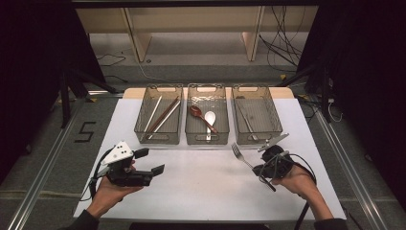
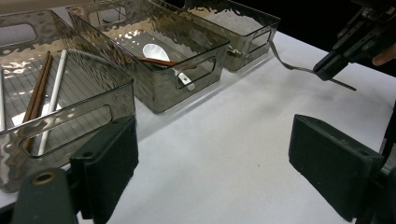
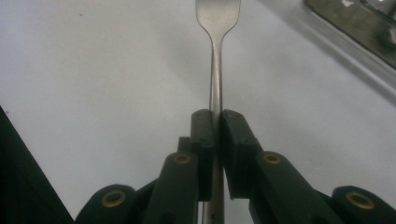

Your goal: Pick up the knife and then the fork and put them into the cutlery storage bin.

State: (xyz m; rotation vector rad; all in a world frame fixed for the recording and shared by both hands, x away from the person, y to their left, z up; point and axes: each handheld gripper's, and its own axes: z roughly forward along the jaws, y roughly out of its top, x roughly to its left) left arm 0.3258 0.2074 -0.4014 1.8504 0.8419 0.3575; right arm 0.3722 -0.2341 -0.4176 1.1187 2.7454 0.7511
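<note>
right gripper [image 3: 215, 122] clamps a metal fork [image 3: 216, 70] by its handle above the white table [image 1: 201, 187], while left gripper [image 2: 212, 172] gapes open.

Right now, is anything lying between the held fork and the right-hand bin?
Nothing visible. The right hand-held gripper holds the fork above bare white table, just short of the right bin, which already holds cutlery.

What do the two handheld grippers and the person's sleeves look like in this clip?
Both are black. The left gripper carries a pale grey three-cornered plate with dark dots, and its blocky flat pads show in its own view. The right gripper has brass-coloured pivot rings. Black cables trail from each. Dark sleeves cover the forearms.
</note>
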